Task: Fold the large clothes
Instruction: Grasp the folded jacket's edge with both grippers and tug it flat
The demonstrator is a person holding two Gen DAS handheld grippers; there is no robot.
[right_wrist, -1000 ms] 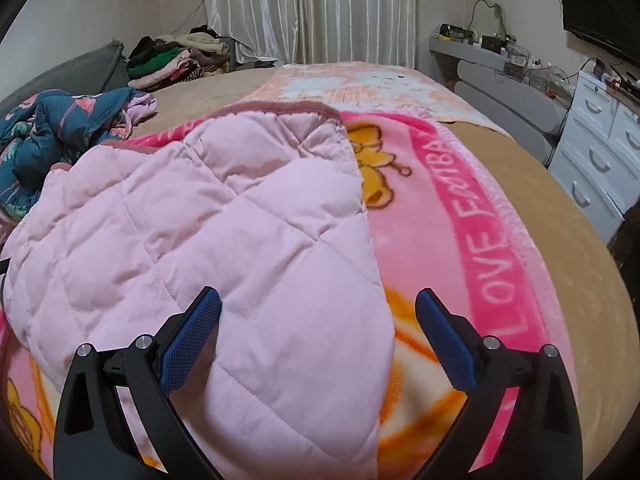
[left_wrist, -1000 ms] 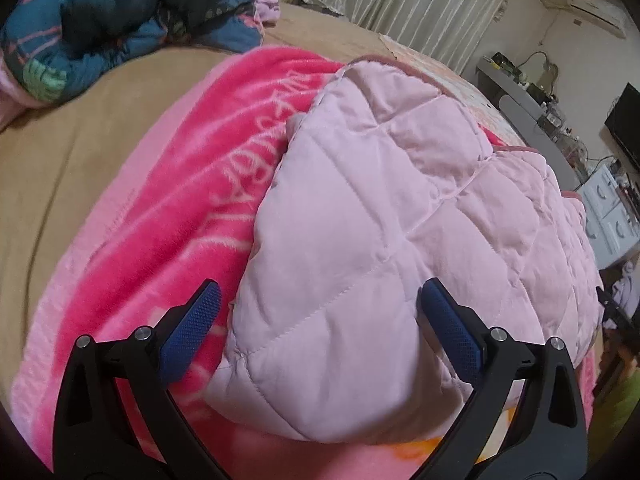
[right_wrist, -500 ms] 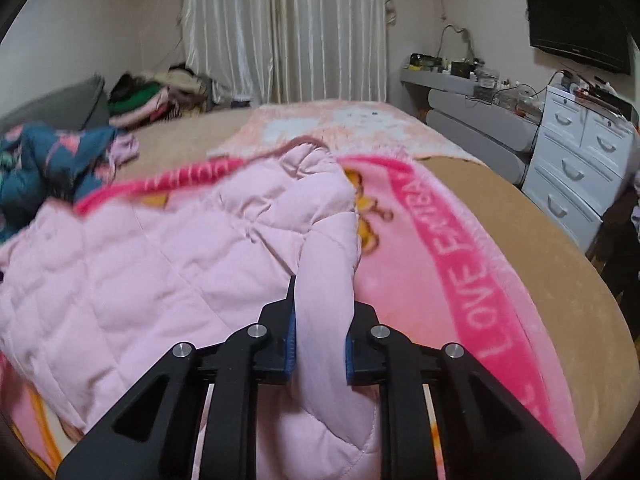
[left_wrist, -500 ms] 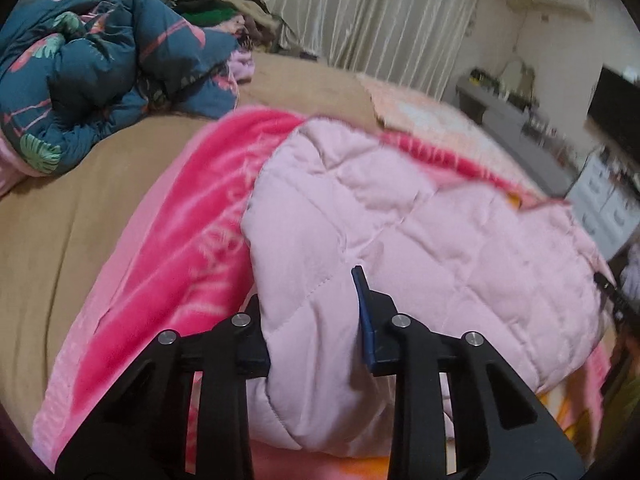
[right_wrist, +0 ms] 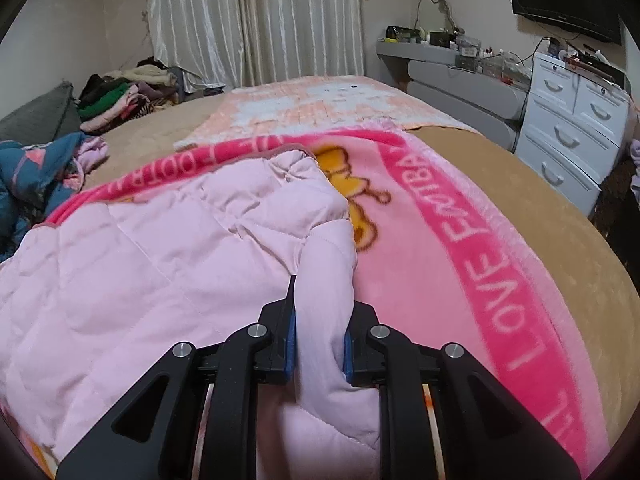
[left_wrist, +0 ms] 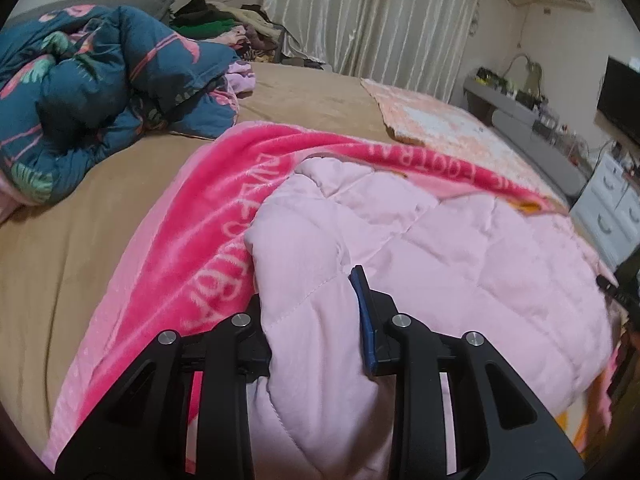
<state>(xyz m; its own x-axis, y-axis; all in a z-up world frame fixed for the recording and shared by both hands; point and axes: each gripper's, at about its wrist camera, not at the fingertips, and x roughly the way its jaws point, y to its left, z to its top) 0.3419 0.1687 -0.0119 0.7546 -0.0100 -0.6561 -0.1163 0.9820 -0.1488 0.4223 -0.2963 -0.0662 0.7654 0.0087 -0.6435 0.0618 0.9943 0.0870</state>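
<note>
At the bottom centre of each wrist view, my tongs grip the near hem of the pale pink quilted garment. The left tongs have just closed and now pinch a thick roll of padding. The right tongs clamp a narrower fold at the garment's right corner, nearly shut.

Position of item: it lies across the pink fleece blanket, which is spread on the bed, and fills the lower middle of both frames.

Step in hand, as I judge it: lift the near hem and carry it toward the far edge. Both hands should travel together, hem taut between them, so the padding does not sag or drag the fleece along. The left bite looks bulky; slippage is possible.

Room: far hem sits upper centre, short of the blanket's printed border. Open tan bed to the left. A crumpled teal duvet sits upper left, well apart. White drawers stand at the right edge, off the bed.
</note>
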